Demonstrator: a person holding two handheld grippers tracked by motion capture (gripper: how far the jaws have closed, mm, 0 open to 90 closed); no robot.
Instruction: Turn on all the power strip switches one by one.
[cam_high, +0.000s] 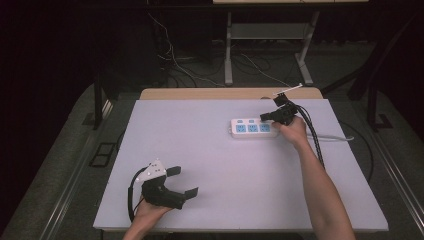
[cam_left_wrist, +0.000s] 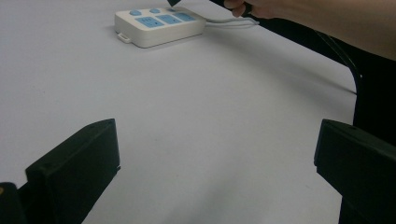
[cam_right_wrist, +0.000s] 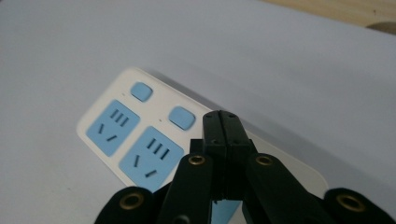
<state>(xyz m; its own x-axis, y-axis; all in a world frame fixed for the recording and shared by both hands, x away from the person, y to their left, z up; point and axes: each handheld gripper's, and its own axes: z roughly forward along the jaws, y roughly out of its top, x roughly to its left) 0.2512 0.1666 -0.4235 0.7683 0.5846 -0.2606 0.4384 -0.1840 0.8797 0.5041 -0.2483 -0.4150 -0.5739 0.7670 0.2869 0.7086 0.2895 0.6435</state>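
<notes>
A white power strip (cam_high: 252, 128) with three blue sockets and blue switch buttons lies at the table's far right of centre. My right gripper (cam_high: 263, 117) is shut, and its tips point down at the strip's back right corner. In the right gripper view the shut jaws (cam_right_wrist: 222, 123) cover the strip (cam_right_wrist: 109, 116) just right of two visible buttons (cam_right_wrist: 181, 116); whether they touch it I cannot tell. My left gripper (cam_high: 184, 181) rests open near the front left edge, with nothing between its fingers. The left gripper view shows the strip (cam_left_wrist: 159, 25) far ahead of that gripper (cam_left_wrist: 217, 163).
The strip's white cable (cam_high: 335, 137) runs off to the right across the pale table top (cam_high: 225, 165). A wooden edge (cam_high: 200, 93) borders the back. Beyond it, on the floor, stand a metal frame (cam_high: 228, 55) and loose cables.
</notes>
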